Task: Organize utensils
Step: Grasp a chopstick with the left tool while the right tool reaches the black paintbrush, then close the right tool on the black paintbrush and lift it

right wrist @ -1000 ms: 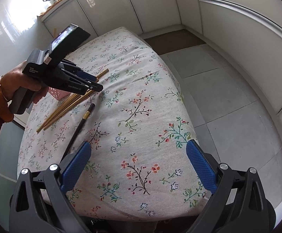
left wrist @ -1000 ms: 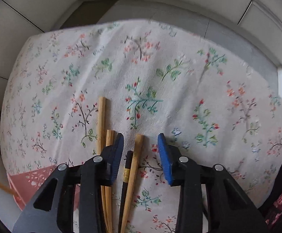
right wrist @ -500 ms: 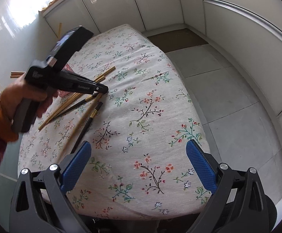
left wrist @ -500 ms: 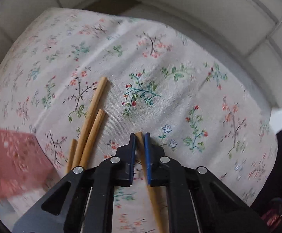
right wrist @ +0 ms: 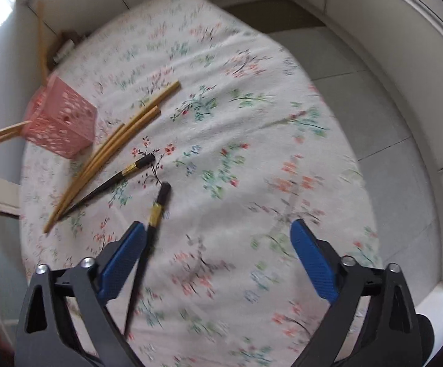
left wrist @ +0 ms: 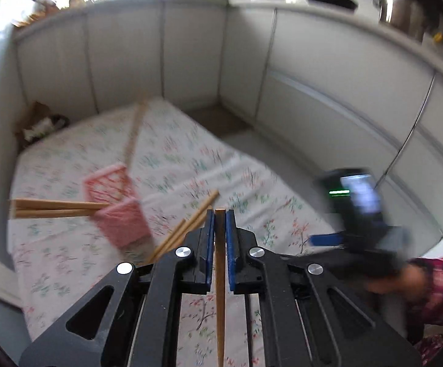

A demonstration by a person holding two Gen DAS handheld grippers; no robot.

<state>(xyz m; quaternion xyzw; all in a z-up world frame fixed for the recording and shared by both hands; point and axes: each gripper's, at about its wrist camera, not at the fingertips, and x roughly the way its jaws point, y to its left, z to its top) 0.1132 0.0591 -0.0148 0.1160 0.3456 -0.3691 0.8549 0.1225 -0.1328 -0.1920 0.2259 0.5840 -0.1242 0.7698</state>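
Your left gripper (left wrist: pixel 220 215) clamped on wooden chopstick (left wrist: pixel 220 290), stick running lengthwise between pads, tip just past fingertips. Pink basket (left wrist: pixel 120 214) lies at 10 o'clock from that tip, near, already holding chopsticks. Swing stick toward 10, probably tip it upright for drop.

Your right gripper (right wrist: pixel 218 263) spread wide, empty; black chopstick (right wrist: pixel 154 223) beside its left pad, long axis toward 12.
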